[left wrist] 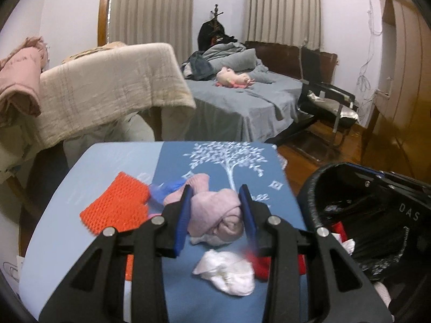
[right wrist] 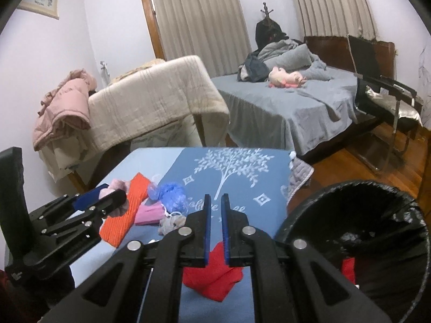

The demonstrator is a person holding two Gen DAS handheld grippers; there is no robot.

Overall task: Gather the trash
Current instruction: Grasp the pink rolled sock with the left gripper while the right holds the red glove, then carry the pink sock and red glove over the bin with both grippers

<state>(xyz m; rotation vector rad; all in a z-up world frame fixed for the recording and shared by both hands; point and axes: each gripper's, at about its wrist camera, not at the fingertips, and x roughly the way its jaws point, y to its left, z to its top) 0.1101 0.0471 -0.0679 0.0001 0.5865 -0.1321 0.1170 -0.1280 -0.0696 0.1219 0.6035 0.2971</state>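
Left gripper (left wrist: 215, 202) pinching pink cloth roll (left wrist: 218, 215), frame centre; right gripper (right wrist: 215, 223) pressed together, empty; black-lined bin (right wrist: 355, 228) lower right.

One bin (right wrist: 350, 215), one orange mat (left wrist: 118, 202), one pink sock (left wrist: 215, 212) (rolled), one white wad (left wrist: 229, 271), two curtains (right wrist: 199, 13).
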